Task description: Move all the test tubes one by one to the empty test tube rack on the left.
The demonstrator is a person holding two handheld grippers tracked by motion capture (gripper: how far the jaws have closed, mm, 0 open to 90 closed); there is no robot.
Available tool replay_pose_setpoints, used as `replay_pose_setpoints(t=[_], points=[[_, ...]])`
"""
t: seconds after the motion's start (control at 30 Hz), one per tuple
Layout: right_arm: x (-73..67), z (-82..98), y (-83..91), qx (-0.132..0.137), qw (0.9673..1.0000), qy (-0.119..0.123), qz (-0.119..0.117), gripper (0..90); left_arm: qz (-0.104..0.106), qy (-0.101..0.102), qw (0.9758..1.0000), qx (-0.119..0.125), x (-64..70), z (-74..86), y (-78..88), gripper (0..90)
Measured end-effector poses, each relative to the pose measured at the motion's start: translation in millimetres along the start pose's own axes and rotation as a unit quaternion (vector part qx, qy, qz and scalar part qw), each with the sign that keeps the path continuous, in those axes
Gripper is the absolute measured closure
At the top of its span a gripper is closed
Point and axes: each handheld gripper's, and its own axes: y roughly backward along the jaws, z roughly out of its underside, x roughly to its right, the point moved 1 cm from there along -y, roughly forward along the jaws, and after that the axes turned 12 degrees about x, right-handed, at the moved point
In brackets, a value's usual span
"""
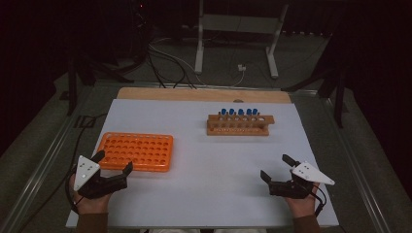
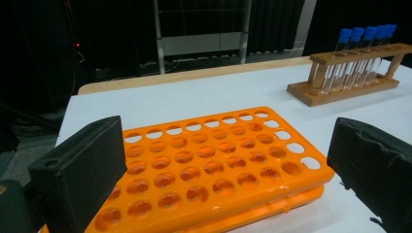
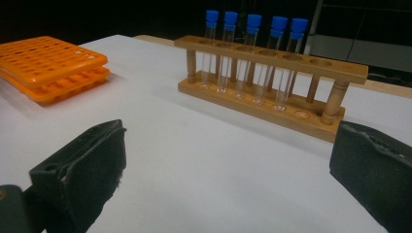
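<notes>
Your left gripper hovered with its jaws spread wide and empty at the near edge of the flat orange plastic rack of round holes. Your right gripper was likewise spread and empty, well short of the wooden rack holding five blue-capped glass tubes.

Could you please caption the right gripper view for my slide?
Open right hand-held gripper faces a wooden rack holding five blue-capped tubes; orange rack beyond.
</notes>
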Motion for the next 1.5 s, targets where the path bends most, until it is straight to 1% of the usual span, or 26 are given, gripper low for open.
replay_pose_setpoints(t=[0.07,0.13,0.17,0.23,0.27,0.37,0.47,0.53,0.63,0.67,0.73,0.77,0.8,0.87,0.9,0.97,1.03,1.07,1.13,1.2,1.27,1.4,1.43,1.5], points=[[0.2,0.1,-0.2,0.000,1.0000,-0.001,0.000,0.0,0.007,0.004,1.0000,-0.005,0.0,-0.2,-1.5,1.5],[0.2,0.1,-0.4,0.001,1.0000,-0.001,0.000,0.0,0.008,0.008,0.9999,-0.008,0.2,0.3,-2.2,1.5],[0.0,0.1,-0.4,0.001,1.0000,-0.001,0.000,0.0,0.011,0.014,0.9998,-0.002,0.1,0.2,-1.7,1.5],[-0.2,0.0,-0.3,0.001,1.0000,-0.002,0.000,0.0,0.012,0.016,0.9998,0.000,0.2,0.3,-1.4,1.4],[-0.1,0.0,-0.3,0.002,1.0000,-0.002,0.001,0.0,0.007,0.016,0.9998,0.003,0.2,1.3,-1.0,1.1],[0.2,0.1,-0.4,0.001,1.0000,-0.004,0.003,0.0,0.007,0.017,0.9998,0.003,0.0,2.8,-1.6,0.9],[0.1,0.0,-0.5,0.001,1.0000,-0.002,0.004,0.0,0.012,0.012,0.9998,0.014,0.1,4.8,-1.8,0.9],[-0.2,-0.4,-0.5,0.005,1.0000,-0.006,0.005,0.0,0.015,0.011,0.9994,0.028,-0.2,6.4,-1.3,0.9],[-0.5,-2.1,-1.1,0.007,0.9999,-0.010,0.004,0.0,0.014,0.013,0.9995,0.027,-0.9,7.5,-1.7,0.9],[-1.0,-6.4,-1.8,0.010,0.9999,-0.008,0.005,0.0,0.011,0.014,0.9995,0.025,-1.0,8.1,-2.2,0.9],[-1.4,-9.4,-2.2,0.013,0.9998,-0.009,0.007,0.0,0.007,0.020,0.9996,0.016,-1.3,8.7,-3.3,0.9],[-2.0,-15.3,-4.5,0.017,0.9998,-0.013,0.005,0.0,0.001,0.027,0.9996,0.005,-1.7,8.1,-3.7,0.9],[-2.8,-18.2,-6.3,0.016,0.9998,-0.015,0.004,0.0,0.001,0.027,0.9996,0.005,-1.7,8.1,-3.7,1.0],[-4.3,-23.2,-10.1,0.013,0.9999,-0.005,0.001,0.0,-0.006,0.030,0.9995,0.002,-1.8,6.9,-2.8,1.0],[-4.6,-25.4,-12.4,0.011,0.9999,0.000,0.001,0.0,-0.006,0.030,0.9995,0.002,-1.8,6.9,-2.8,1.0],[-4.7,-27.6,-15.0,0.011,0.9999,0.002,0.000,0.0,-0.011,0.024,0.9996,0.000,-1.5,6.7,-2.4,1.0],[-3.8,-34.2,-23.5,0.009,0.9999,-0.007,-0.006,0.0,-0.014,0.021,0.9997,-0.002,-0.9,6.7,-2.7,1.0],[-3.8,-34.2,-23.5,0.009,0.9999,-0.007,-0.006,0.0,-0.016,0.020,0.9997,-0.002,-0.8,6.5,-2.7,1.0],[-2.8,-41.5,-31.1,0.013,0.9998,-0.010,-0.007,0.0,-0.014,0.019,0.9997,-0.002,-1.1,5.9,-2.9,1.0],[-2.4,-44.0,-33.4,0.014,0.9998,-0.011,-0.007,0.0,-0.017,0.017,0.9997,-0.004,-0.9,5.1,-2.9,1.0],[-1.7,-50.7,-40.8,0.016,0.9998,-0.007,-0.006,0.0,-0.016,0.020,0.9997,-0.004,-1.8,4.4,-2.8,1.0],[0.0,-54.4,-49.8,0.015,0.9999,-0.003,-0.005,0.0,-0.022,0.021,0.9995,-0.001,-3.3,3.5,-1.6,1.0],[2.0,-55.8,-55.2,0.014,0.9999,-0.005,-0.004,0.0,-0.022,0.021,0.9995,0.001,-3.6,3.2,-1.2,1.0],[4.1,-57.0,-59.4,0.015,0.9998,-0.010,-0.005,0.0,-0.025,0.019,0.9995,0.001,-3.8,3.4,-1.0,1.0]])
